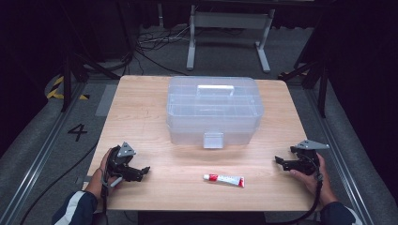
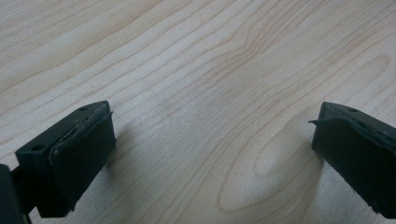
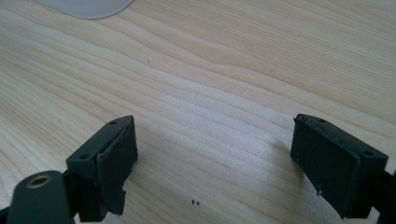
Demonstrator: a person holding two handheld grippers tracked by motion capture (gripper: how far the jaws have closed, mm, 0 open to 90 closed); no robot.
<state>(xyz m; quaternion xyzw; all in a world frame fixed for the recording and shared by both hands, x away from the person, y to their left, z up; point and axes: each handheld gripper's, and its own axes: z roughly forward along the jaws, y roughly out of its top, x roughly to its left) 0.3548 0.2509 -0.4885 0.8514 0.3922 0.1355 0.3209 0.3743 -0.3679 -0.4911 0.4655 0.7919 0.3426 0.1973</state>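
Note:
A clear plastic lidded box (image 1: 214, 110) with a white handle stands shut at the middle of the wooden table (image 1: 141, 122). A white and red tube (image 1: 224, 179) lies flat near the front edge, right of centre. My left gripper (image 1: 143, 172) rests low at the front left, held by a hand, jaws wide apart over bare wood (image 2: 210, 93). My right gripper (image 1: 280, 162) sits at the front right, also open, with only wood grain between its fingers (image 3: 112, 154). Both point inward toward the tube, and neither touches it.
A corner of the clear box (image 3: 88, 7) shows at the top of the right gripper view. Beyond the table are a white frame stand (image 1: 230, 33), loose cables (image 1: 155, 44) on the grey floor and dark tripod legs (image 1: 70, 75) at both sides.

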